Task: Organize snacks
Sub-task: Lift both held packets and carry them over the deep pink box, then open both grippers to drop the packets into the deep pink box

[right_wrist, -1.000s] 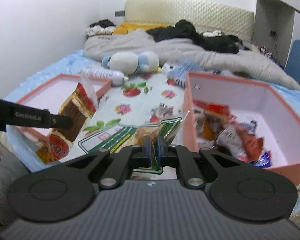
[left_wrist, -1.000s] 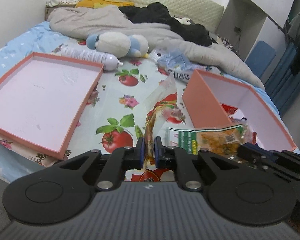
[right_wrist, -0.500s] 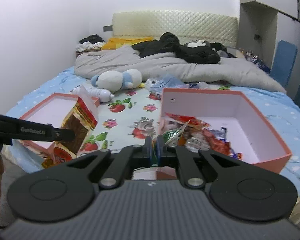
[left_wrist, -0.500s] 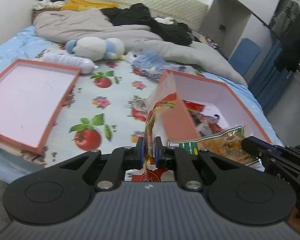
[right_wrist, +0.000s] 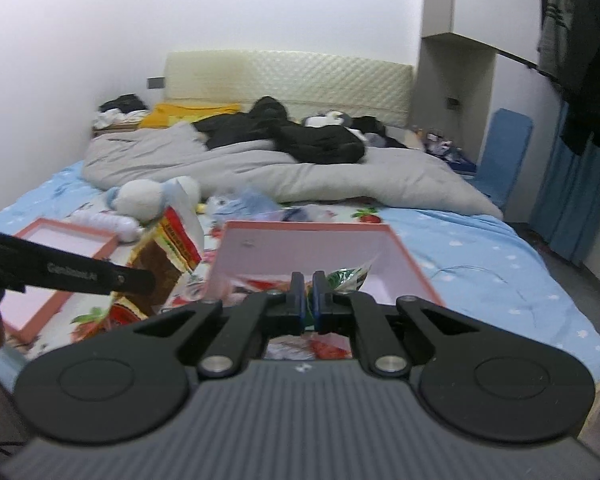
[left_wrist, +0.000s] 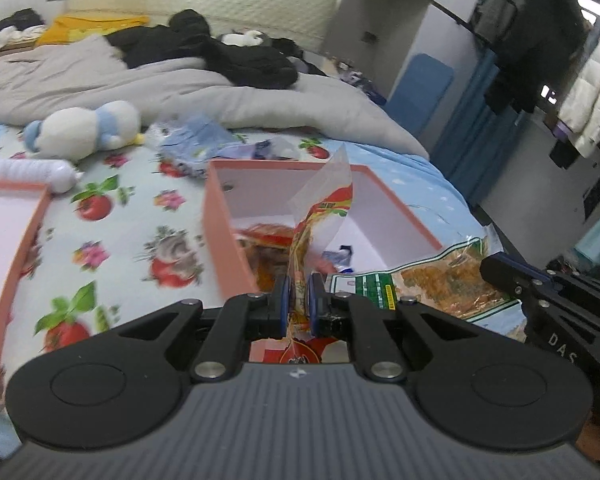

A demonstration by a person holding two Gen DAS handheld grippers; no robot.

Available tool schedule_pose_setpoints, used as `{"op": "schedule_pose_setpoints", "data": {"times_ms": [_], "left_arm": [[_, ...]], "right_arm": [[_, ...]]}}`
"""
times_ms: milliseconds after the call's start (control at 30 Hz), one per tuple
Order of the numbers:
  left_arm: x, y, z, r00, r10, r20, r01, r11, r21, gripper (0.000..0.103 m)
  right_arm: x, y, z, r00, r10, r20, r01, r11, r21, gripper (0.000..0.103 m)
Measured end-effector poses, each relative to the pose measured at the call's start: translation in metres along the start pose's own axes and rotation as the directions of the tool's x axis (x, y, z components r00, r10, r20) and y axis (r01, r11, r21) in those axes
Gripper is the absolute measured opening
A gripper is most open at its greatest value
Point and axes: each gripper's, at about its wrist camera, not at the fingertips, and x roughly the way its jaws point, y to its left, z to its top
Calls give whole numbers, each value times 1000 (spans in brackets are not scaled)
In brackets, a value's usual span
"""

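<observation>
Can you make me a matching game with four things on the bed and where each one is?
Things:
1. red snack packet
2. green snack packet
3. plush toy
4. black jacket

Places:
A. lying on the grey blanket
B. pinched in the right gripper
C. pinched in the left gripper
D. on the fruit sheet, beside the bottle

Pairs: 1-C, 2-B, 3-D, 4-A

Both grippers are held side by side: left gripper (left_wrist: 299, 295) jaws pinched together, right gripper (right_wrist: 308, 295) jaws likewise clamped.
</observation>
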Motion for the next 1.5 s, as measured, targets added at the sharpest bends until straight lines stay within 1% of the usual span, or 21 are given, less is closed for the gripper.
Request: {"op": "schedule_pose_setpoints", "data": {"times_ms": [100,167,233,300,367,433,500,600,633,667,767,833,933,967,1000,1067,1100,1233,1500], "left_arm": [[26,-4,16,999,-25,-38,25,1000,-3,12],[45,-4,28,996,-40,-74,40,999,-2,12],[65,-4,38,993,-55,-107,55,998,-7,12],[86,-4,49,989,-62,-136,62,998,-3,12],[111,-3,59,981,-79,-176,78,997,-8,12],[134,-1,68,973,-93,-209,92,996,-15,12],[156,1,75,967,-90,-237,91,996,-7,12],[185,5,83,957,-91,-276,91,996,-13,13],[194,7,84,951,-98,-293,96,995,-23,13],[203,10,86,944,-109,-311,103,994,-38,13],[221,15,88,935,-105,-337,97,994,-41,13],[229,16,88,929,-110,-354,104,994,-36,13],[233,16,87,929,-110,-354,103,994,-39,16],[232,16,87,931,-107,-350,101,994,-35,23],[230,15,88,934,-99,-343,95,995,-28,28],[222,12,89,946,-74,-317,75,997,-12,56],[218,12,91,950,-66,-306,68,998,-6,59],[197,9,95,961,-56,-270,60,998,7,59],[142,-1,94,976,-55,-210,61,998,21,59]], "right_arm": [[18,-16,-1,999,-23,-24,23,1000,19,6],[34,-26,-1,998,-31,-47,33,999,35,3],[53,-36,0,997,-35,-74,39,998,49,3],[73,-45,0,994,-34,-101,39,998,52,3],[98,-55,1,990,-17,-141,26,998,61,3],[122,-62,2,983,-2,-183,13,998,57,3],[143,-67,4,976,8,-216,5,998,57,3],[172,-77,7,963,29,-268,-6,996,88,3],[181,-79,7,958,38,-285,-8,994,105,3],[189,-82,6,951,47,-305,-10,993,121,3],[206,-87,3,934,78,-348,-24,987,157,3],[213,-89,1,929,86,-360,-28,986,164,3],[217,-89,-1,925,92,-368,-28,984,176,3],[217,-90,-1,924,97,-369,-30,983,182,3],[216,-89,-2,925,98,-368,-31,982,184,3],[212,-89,0,928,94,-361,-29,983,181,4],[210,-89,2,930,94,-357,-29,983,182,4],[194,-88,9,939,94,-330,-33,982,186,4],[147,-81,28,961,92,-262,-42,980,192,4]]}}
